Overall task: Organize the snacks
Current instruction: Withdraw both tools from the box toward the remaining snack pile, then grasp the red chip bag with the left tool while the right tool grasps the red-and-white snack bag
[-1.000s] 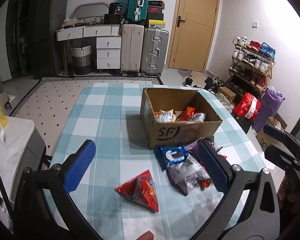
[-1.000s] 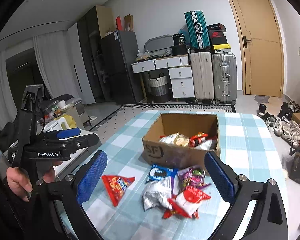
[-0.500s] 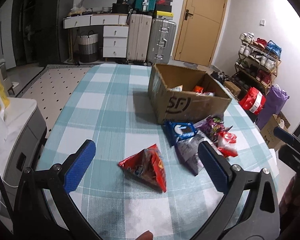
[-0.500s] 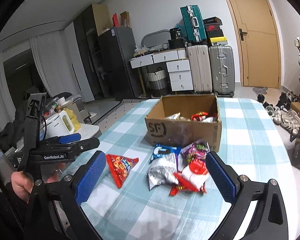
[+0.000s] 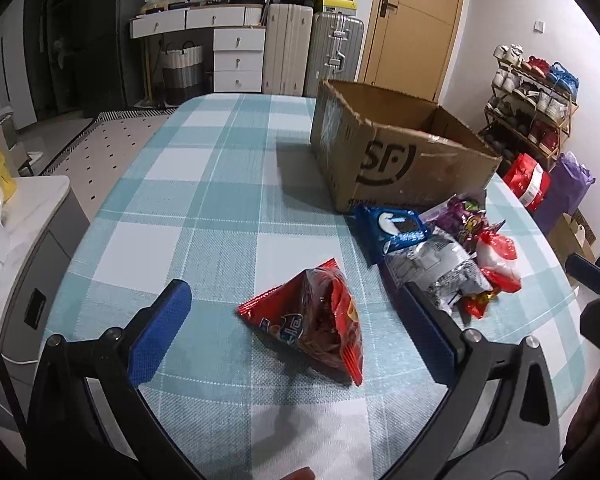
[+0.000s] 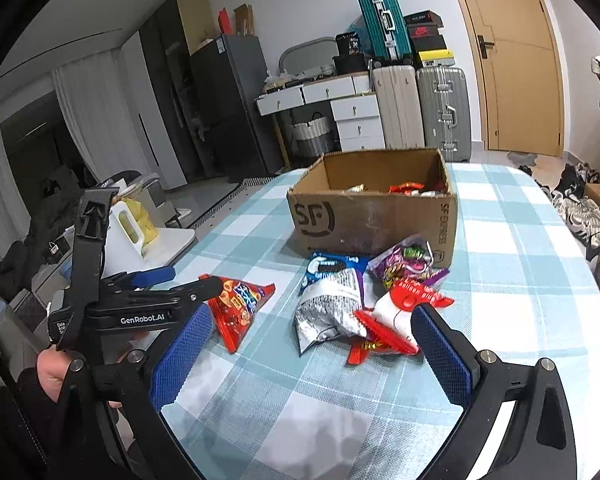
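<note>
Fig.: we hold both grippers low over the checked table (image 5: 220,208). Left gripper (image 5: 296,332) spread wide, nothing held; red triangular chip bag (image 5: 316,320) lies between its pads, w/ no pad contact. Right gripper (image 6: 312,344) also spread, empty, w/ the red-white packet (image 6: 396,312) & silver bag (image 6: 332,304) just ahead at 12 o'clock. Cardboard box (image 6: 376,216) at 12, already holding some snacks; blue cookie pack (image 6: 332,266) & purple bag (image 6: 408,264) sit against its front wall. Risks: puffed bag may squirt from closing pads; piled packets probably overlap, so we may drag a neighbour; grippers close, could collide
</note>
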### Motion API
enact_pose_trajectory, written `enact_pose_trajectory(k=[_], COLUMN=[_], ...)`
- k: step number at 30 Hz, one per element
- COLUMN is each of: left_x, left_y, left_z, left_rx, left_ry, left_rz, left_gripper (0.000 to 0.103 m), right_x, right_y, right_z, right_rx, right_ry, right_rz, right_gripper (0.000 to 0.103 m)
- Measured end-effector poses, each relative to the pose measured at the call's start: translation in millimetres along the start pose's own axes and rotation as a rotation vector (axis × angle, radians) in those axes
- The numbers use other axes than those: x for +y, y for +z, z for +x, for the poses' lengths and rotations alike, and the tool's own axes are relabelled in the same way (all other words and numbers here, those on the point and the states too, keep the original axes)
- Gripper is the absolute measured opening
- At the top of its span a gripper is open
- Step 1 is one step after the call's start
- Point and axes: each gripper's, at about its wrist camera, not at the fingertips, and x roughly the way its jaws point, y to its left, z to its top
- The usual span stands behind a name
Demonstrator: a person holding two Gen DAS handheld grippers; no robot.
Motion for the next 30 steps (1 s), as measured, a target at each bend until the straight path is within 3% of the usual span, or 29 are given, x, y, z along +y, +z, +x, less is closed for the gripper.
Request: enact_pose_trajectory(k=[15,17,18,19,21,24,30], left_x=[-2,-1,0,1,6,3,9], left_y=[-1,-2,-3,-4,-4,-2,0], left_z=[43,47,51,55,61,64,63], left_rx=[0.035,0.038,0.053,0.072,0.092,0.088,0.094], left_ry=[0.014,-0.004,-0.028,-0.053,-0.097,-0.099,-0.135], left_rz=[0.031,0.025,0.025,0.023,0.001,0.052,0.029], left_gripper=[0.101,0.092,0.074,0.051,0.050,0.046,0.044], right_x=[-26,-30,-32,-33,-37,-41,-45], right_y=[-10,-11,-12,-12,-14,-15,-17], right_z=[23,25,26,26,28,30,32], right_rx=[0.038,0.042,0.045,0.046,0.051,0.056,0.059], right_ry=[-0.009,-0.012,-0.014,-0.015,-0.018,-0.019,-0.015], right_rz=[0.047,0.054,0.056,0.058,0.066,0.076,0.089], right_gripper=[0.101,0.101,0.101,0.101,0.101,0.101,0.101])
